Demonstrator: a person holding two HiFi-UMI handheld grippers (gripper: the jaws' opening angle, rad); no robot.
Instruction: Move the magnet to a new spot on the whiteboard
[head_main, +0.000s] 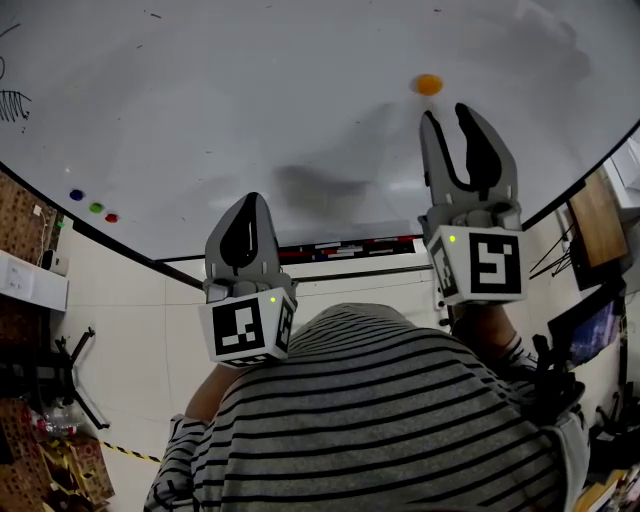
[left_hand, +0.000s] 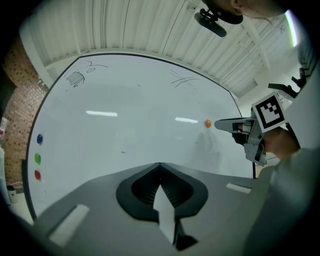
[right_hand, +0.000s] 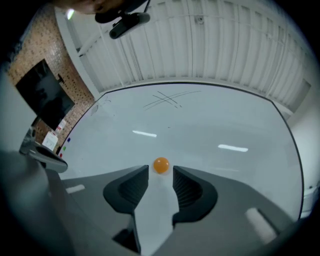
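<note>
A small orange magnet (head_main: 428, 85) sticks to the whiteboard (head_main: 250, 110) at the upper right. My right gripper (head_main: 447, 113) is raised toward it, open, its fingertips just short of the magnet. In the right gripper view the magnet (right_hand: 161, 165) sits at the mouth of the right gripper (right_hand: 160, 171), with a gap to each fingertip. My left gripper (head_main: 250, 203) hangs lower, shut and empty, away from the board. From the left gripper view (left_hand: 159, 166) I see the magnet (left_hand: 208, 123) just off the tip of the right gripper (left_hand: 221, 124).
Blue (head_main: 76, 195), green (head_main: 96, 208) and red (head_main: 111, 217) magnets sit at the board's left edge. Marker scribbles (head_main: 14, 103) are at the far left. A tray with markers (head_main: 345, 248) runs along the board's lower edge. The person's striped shirt (head_main: 380, 420) fills the foreground.
</note>
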